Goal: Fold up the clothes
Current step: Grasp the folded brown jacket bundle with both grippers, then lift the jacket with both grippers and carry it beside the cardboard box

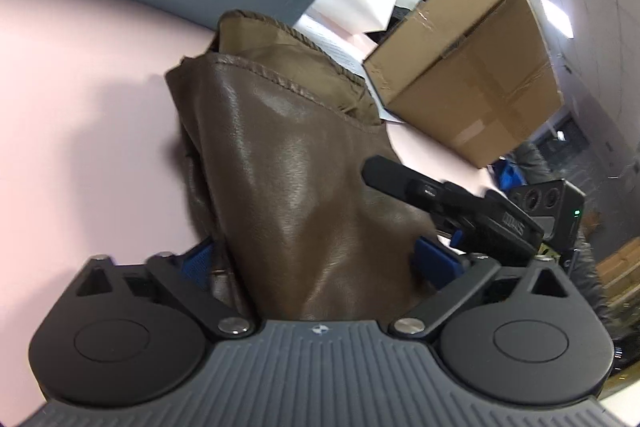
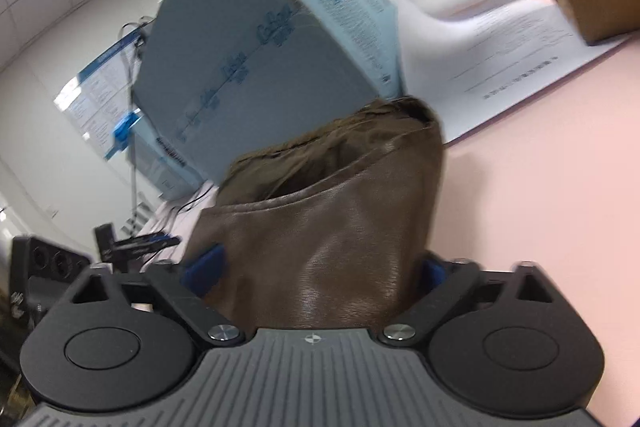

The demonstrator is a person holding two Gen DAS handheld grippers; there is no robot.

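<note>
A brown leather-like garment (image 1: 288,179) with a stitched hem and a lighter lining fills the middle of the left wrist view, lifted above the pink table (image 1: 80,107). My left gripper (image 1: 316,263) is shut on it, blue pads (image 1: 434,261) pressing the fabric from both sides. In the right wrist view the same brown garment (image 2: 332,211) bunches upward, its open hem showing the dark inside. My right gripper (image 2: 320,271) is shut on it too, blue pads (image 2: 204,263) at each side. The right gripper's black body (image 1: 480,215) shows at the right of the left wrist view.
A brown cardboard box (image 1: 472,67) stands at the back right of the table. A large grey-blue printed box (image 2: 256,39) stands behind the garment. White printed sheets (image 2: 520,55) lie by the boxes. Pink table surface (image 2: 540,207) stretches to the right.
</note>
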